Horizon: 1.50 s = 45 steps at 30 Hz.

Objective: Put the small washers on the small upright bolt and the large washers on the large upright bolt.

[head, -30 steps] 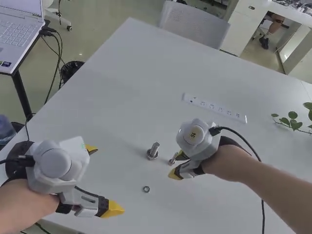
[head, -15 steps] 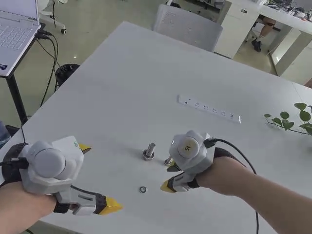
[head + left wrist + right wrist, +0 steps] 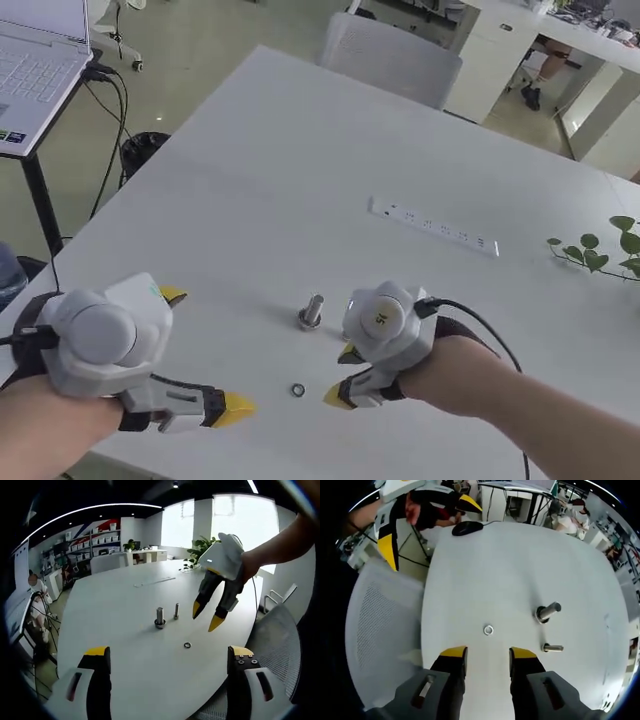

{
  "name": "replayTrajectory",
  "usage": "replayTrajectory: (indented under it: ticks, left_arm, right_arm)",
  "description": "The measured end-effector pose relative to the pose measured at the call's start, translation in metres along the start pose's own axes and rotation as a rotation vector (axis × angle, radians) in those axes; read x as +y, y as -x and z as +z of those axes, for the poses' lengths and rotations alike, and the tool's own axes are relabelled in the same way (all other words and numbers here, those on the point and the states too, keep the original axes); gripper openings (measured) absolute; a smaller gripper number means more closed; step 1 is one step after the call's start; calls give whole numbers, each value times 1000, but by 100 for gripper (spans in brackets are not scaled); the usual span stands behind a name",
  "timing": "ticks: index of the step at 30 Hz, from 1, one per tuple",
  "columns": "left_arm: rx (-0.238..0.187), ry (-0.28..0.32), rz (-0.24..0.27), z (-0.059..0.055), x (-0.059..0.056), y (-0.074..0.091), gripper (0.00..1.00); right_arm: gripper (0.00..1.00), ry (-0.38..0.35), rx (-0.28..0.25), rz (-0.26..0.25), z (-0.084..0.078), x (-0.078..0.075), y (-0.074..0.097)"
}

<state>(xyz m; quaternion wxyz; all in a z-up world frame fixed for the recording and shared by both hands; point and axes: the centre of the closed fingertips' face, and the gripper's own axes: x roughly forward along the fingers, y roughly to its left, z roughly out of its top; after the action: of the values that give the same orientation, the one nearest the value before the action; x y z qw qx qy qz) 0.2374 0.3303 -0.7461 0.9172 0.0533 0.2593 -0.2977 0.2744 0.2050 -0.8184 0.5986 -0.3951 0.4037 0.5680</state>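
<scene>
1. The left claw (image 3: 169, 652) is spread wide. Its yellow-tipped jaws stand far apart with nothing between them, and it hovers at the near edge of the bench (image 3: 260, 170) without touching anything.
2. The right claw (image 3: 488, 653) is also apart, by a narrower gap, and grips nothing. In the left gripper view it hangs with its tips pointing down, off the surface.
3. One small washer (image 3: 488, 629) lies flat on the bench just ahead of the right claw's gap, clear of both tips.
4. Beyond the washer the large bolt (image 3: 548, 612) stands upright. The small bolt (image 3: 553, 648) stands just beside it, and the two do not touch.
5. In the head view the body of the right claw covers the small bolt, and the large bolt shows just to its left.
6. The feet of the bolts are too small to tell whether any washers already sit around them.
7. The bottom edge of the head view cuts off both of the person's forearms.
</scene>
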Motion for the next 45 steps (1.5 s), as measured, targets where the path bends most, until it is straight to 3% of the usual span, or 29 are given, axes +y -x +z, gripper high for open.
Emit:
replayTrajectory:
  ticks: [8,26,45]
  left_arm:
    - [11,1,13,-5,1,2,97]
    - [29,8,-12,-11,-6,0,93]
    - [38,24,-12,-13,-6,0,90]
  right_arm:
    - [35,10,0,0,3,0,-16]
    - [34,22,29,10,-4,-1,-50]
    - [33,43,41,19,0,-1,-66]
